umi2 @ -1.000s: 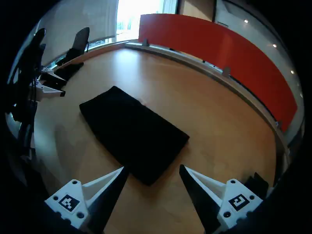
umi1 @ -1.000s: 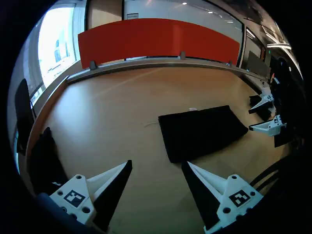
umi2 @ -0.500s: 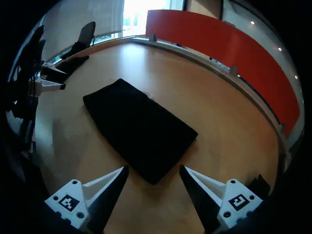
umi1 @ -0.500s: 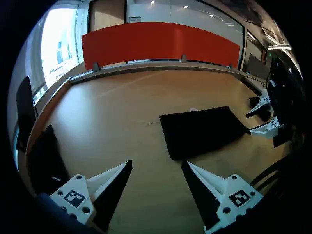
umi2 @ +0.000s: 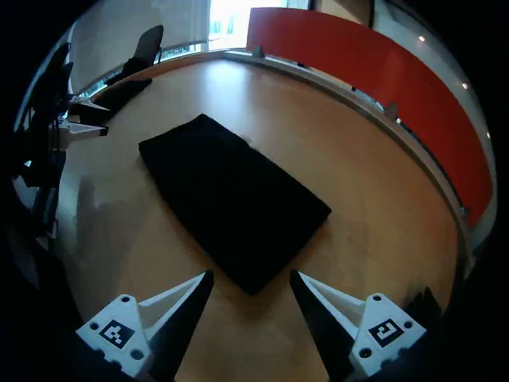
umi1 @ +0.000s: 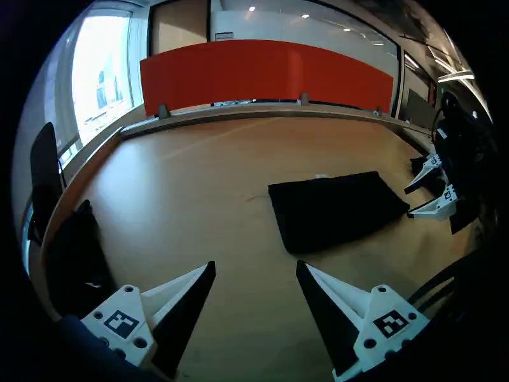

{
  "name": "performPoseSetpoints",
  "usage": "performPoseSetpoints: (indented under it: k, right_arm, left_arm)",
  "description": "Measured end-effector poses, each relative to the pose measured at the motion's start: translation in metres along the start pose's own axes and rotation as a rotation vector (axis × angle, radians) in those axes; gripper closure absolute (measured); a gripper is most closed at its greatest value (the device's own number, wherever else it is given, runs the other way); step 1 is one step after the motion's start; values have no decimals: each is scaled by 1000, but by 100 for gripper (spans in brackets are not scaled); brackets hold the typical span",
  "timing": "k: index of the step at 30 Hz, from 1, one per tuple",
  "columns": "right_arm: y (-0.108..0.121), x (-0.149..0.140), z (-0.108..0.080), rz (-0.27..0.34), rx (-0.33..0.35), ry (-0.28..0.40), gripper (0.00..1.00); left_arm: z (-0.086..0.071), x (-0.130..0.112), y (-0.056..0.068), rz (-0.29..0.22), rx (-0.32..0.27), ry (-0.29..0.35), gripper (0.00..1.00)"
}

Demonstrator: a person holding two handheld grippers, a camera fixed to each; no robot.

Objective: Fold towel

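Note:
A black towel (umi1: 337, 209) lies flat on the wooden table (umi1: 191, 184), folded into a rectangle. In the left gripper view it sits ahead and to the right of my left gripper (umi1: 254, 280), which is open and holds nothing. In the right gripper view the towel (umi2: 232, 194) stretches diagonally, its near corner just ahead of my right gripper (umi2: 251, 286), also open and holding nothing. The right gripper (umi1: 427, 196) appears far right in the left gripper view, by the towel's end. The left gripper (umi2: 92, 120) appears at the far left of the right gripper view.
A red partition (umi1: 267, 73) runs along the table's far edge, also seen as a red partition (umi2: 382, 83) in the right gripper view. A dark chair (umi1: 41, 172) stands at the left beside a bright window (umi1: 98, 83). Another dark chair (umi2: 143, 54) stands beyond the table.
Both grippers have shifted slightly; the towel sits a bit farther right in the left gripper view and nearer the fingertips in the right gripper view. The towel itself has not moved.

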State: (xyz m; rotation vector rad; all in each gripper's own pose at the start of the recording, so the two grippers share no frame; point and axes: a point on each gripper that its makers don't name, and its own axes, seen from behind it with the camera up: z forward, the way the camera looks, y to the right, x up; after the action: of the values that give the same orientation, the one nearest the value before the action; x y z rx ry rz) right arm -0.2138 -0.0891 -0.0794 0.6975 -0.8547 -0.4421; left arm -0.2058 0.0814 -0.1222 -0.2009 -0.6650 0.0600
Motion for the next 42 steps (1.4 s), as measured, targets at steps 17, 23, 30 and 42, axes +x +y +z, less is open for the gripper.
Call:
performPoseSetpoints:
  k: [17,23,30,42]
  right_arm:
    - [-3,-13,1,-5,39,-50,43]
    - [-4,-15,5,2,44,-57,61]
    - [-1,-17,6,13,40,-62,64]
    - [-1,-15,5,27,43,-47,95]
  left_arm:
    - [-5,-13,-6,-9,13,2,6]
    - [-7,-14,-6,-13,12,4,6]
    - [-8,-14,-8,-9,15,6,6]
    - [-9,-12,-11,-6,22,9,6]
